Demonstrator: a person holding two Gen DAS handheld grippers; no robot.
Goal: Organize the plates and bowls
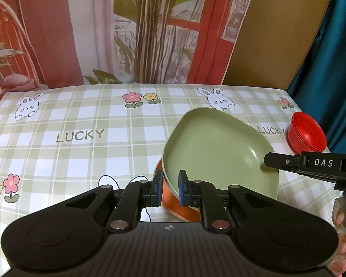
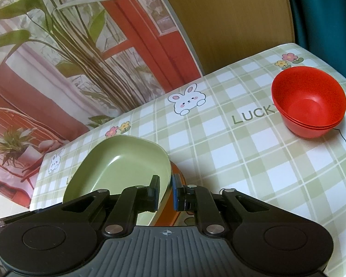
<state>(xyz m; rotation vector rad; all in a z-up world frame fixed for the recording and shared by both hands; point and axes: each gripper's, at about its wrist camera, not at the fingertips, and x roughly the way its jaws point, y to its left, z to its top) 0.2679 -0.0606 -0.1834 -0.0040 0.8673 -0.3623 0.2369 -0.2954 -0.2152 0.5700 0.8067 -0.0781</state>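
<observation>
Two tools pinch the green plate's rim: my left tool (image 1: 170,188) grips its near edge and my right tool (image 2: 166,192) clamps its opposite side. The green plate (image 1: 219,152) sits tilted on an orange plate (image 1: 173,204) on the checked worktop (image 1: 80,157). Stacked red bowls (image 2: 309,102) stand well apart.

The orange plate (image 1: 170,202) lies mostly hidden beneath the green plate (image 1: 219,152); its shape cannot be told
</observation>
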